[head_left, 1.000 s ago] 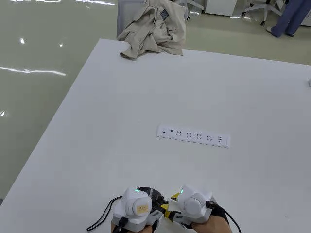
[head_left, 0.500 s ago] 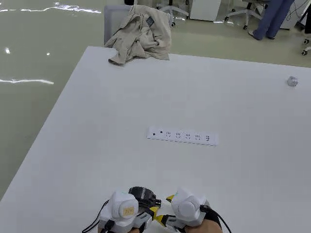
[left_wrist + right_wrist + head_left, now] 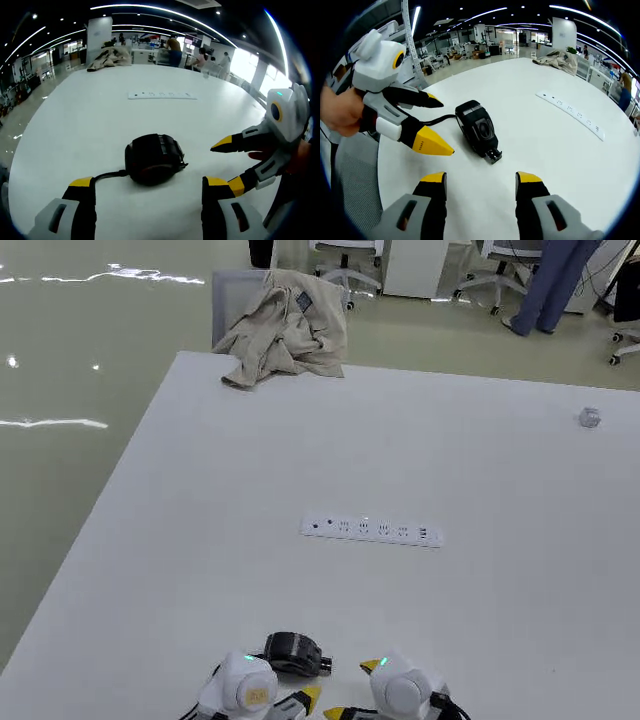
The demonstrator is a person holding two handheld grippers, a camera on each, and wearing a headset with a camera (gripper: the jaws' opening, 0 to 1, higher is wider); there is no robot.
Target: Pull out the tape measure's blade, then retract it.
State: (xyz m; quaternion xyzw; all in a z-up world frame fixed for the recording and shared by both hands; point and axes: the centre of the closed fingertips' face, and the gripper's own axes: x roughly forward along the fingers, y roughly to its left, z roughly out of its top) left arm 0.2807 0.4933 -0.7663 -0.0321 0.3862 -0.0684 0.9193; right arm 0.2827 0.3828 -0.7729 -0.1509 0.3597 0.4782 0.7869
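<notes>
White desk (image 3: 200,490) runs open past the power strip (image 3: 371,530), and we see the tape measure (image 3: 293,652) by the near edge between left tool (image 3: 149,186) and right tool (image 3: 480,177), both wide and empty, backed off it since a second ago, with its blade hook clear in the right gripper view.

Grey obj (image 3: 589,417) unidentifiable; right gripper (image 3: 352,688) cut off btm.

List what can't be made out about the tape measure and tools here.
Tape measure strap end: left gripper view, hidden behind the left tool's jaw.
Blade markings: right gripper view, blade wound inside the case, just the hook out.
Small grey object, far right: head view, too small to identify.
</notes>
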